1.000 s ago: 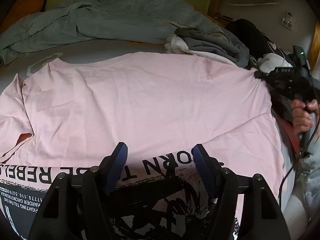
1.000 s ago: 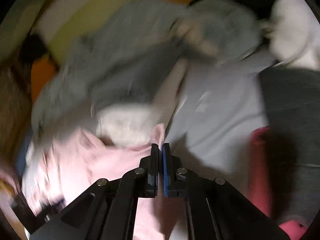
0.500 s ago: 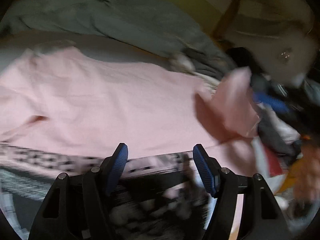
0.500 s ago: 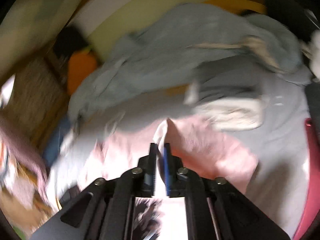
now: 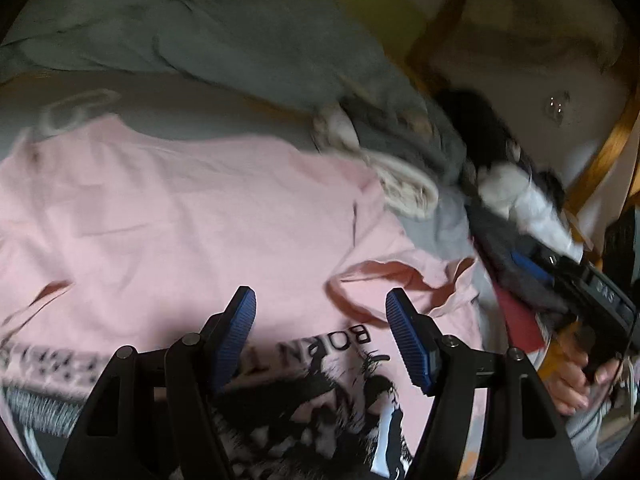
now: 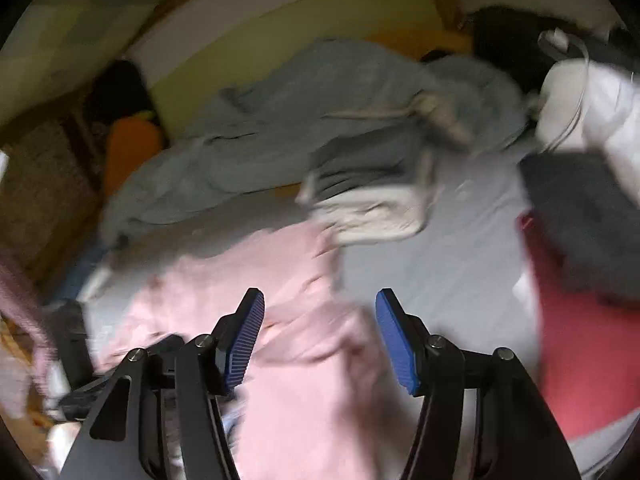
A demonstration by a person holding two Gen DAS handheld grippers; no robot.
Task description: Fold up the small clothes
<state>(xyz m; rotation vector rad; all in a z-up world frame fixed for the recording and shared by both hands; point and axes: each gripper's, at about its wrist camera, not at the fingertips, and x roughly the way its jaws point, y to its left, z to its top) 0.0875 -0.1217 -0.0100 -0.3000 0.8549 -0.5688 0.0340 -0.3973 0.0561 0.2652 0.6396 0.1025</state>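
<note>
pink printed cotton T-shirt flat on the grey-sheeted bed | its right sleeve folded in onto the body | crumpled grey-blue blanket behind it | folded grey and cream clothes pile behind-right, touching its corner | red flat item far right

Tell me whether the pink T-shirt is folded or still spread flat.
Partly folded. The pink T-shirt lies mostly flat on the bed, but its right sleeve is turned in over the body, and the printed front shows along a folded-up near edge.
</note>
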